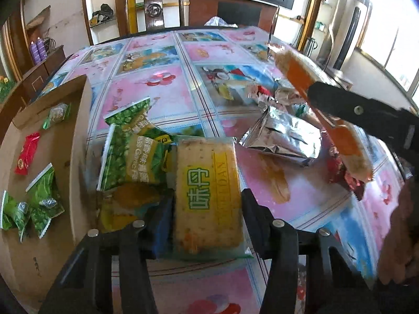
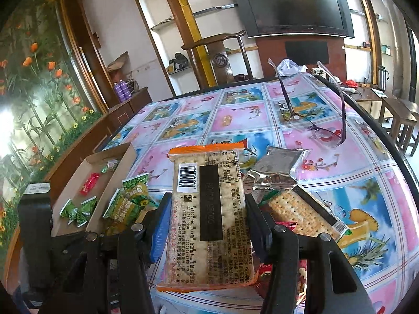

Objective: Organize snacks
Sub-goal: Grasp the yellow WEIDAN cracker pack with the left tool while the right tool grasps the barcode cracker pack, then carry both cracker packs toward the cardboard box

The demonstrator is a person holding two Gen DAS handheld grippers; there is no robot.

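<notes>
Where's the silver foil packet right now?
The silver foil packet lies on the table, right of centre in the left wrist view, just beyond the yellow cracker pack and below the raised orange cracker pack in the right gripper.

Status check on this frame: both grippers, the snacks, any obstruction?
Left gripper shut on yellow cracker pack. Right gripper shut on orange cracker pack. Green pea packets lie between left gripper and cardboard box.

Far tabletop (image 2: pixel 235 110) lies bare; eyeglasses (image 2: pixel 314 120) and snack packets (image 1: pixel 282 138) crowd the right.
</notes>
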